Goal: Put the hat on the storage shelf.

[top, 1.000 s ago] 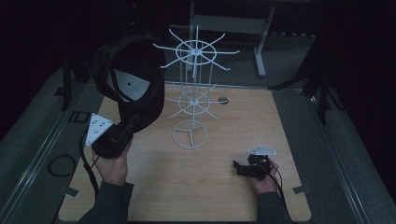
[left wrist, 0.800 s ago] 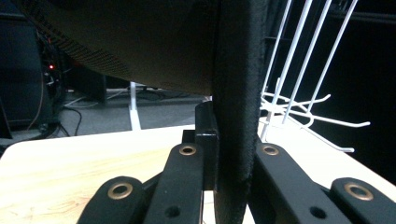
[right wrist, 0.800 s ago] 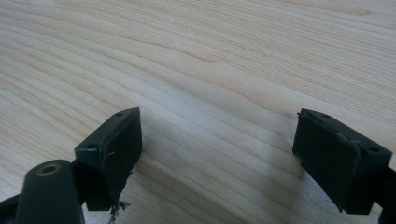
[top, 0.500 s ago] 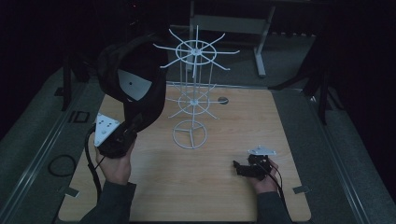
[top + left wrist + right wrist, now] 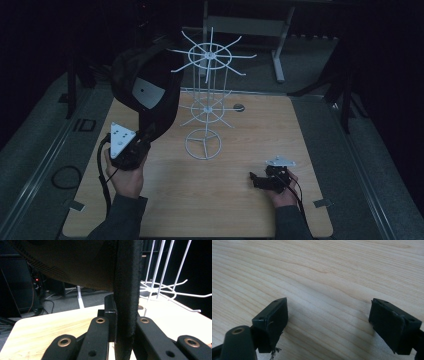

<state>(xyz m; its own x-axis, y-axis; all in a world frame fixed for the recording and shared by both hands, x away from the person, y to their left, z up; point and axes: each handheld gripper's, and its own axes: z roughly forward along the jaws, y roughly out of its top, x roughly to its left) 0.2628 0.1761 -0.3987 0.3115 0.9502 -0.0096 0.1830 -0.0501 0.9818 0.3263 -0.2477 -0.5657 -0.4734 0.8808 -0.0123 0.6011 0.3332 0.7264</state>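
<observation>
Fingers (image 5: 100,332) of left gripper (image 5: 131,147) pinch what looks like a cap's (image 5: 145,90) edge.

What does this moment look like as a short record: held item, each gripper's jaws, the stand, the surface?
held item: black cap, raised beside the top of the stand, its edge clamped
left gripper: jaws shut on the cap's edge
right gripper: jaws open with nothing between them, low over the table
stand: white wire rack with spoked tiers, upright at mid-table, no item seen on it
surface: light wooden table
cap versus stand: close to the top spokes; contact cannot be told
</observation>
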